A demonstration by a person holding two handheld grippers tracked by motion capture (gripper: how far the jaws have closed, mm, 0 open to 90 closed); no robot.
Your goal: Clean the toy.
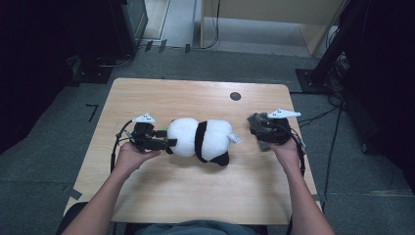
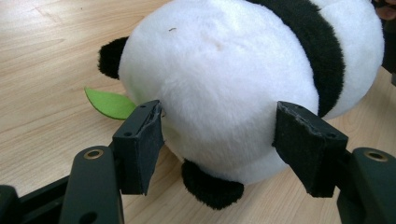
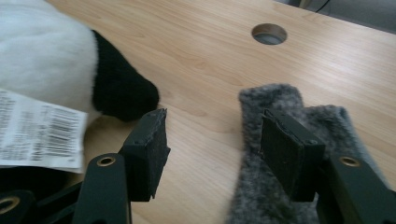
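A light wooden worktop stands on grey carpet, with a stuffed panda lying across its middle between your two hands.

Your left hand-held gripper sits at the panda's left end, its jaws partly open around the white rounded body; in the left gripper view the left pad touches the plush beside a green felt leaf, while the right pad stands just beside the fur, and you cannot tell if it presses. Your right hand-held gripper is near the panda's right end, just beside its barcode tag; the jaws are half open with bare wood between them, and the right jaw lies over a grey furry cloth. A round cable hole sits at the far edge.
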